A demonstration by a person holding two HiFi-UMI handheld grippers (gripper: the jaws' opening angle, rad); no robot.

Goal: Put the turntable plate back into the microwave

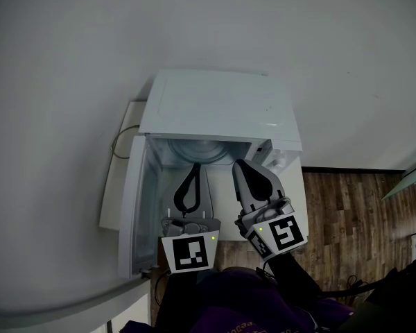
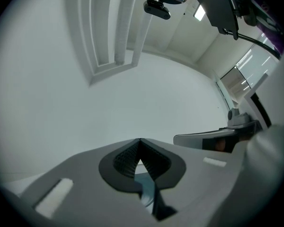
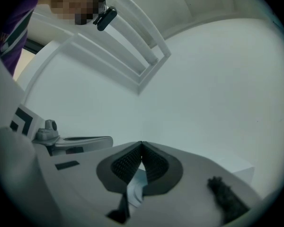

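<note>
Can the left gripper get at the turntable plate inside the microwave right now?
Probably yes: the microwave door stands open, the left gripper is at the cavity mouth and the turntable plate lies just ahead, unobstructed. Its jaws are shut.

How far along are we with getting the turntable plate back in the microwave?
Done: the microwave has its door open, and the turntable plate is inside the cavity. In hand: the left gripper and right gripper both appear shut on its glassy near rim. Left: seat it flat, release, withdraw. Whether it sits level yet I cannot tell.
</note>
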